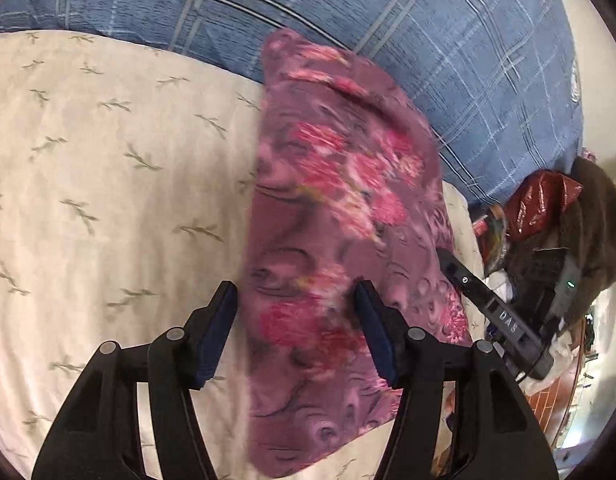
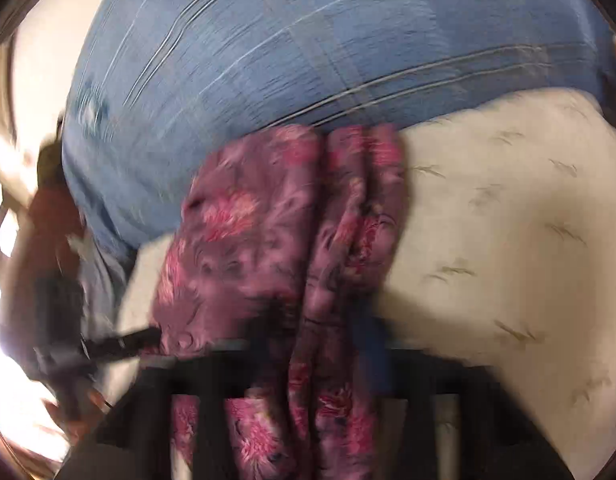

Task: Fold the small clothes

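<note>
A purple cloth with pink flowers (image 1: 340,160) lies on the cream bed sheet (image 1: 108,160), its far end against a blue plaid quilt (image 1: 348,20). My left gripper (image 1: 296,320) stands open just above the cloth's near part, one finger on each side of its left half, and neither pad presses it. The right gripper's black body (image 1: 504,320) shows at the cloth's right edge. In the blurred right wrist view, the cloth (image 2: 248,232) is gathered into long folds that run between the jaws of my right gripper (image 2: 324,336), which is shut on it.
The blue plaid quilt (image 2: 308,60) is heaped along the far side of the sheet (image 2: 508,240). Off the bed's right edge sit a red bag (image 1: 540,200) and a brown fabric heap (image 1: 596,220). The cream sheet stretches wide to the left of the cloth.
</note>
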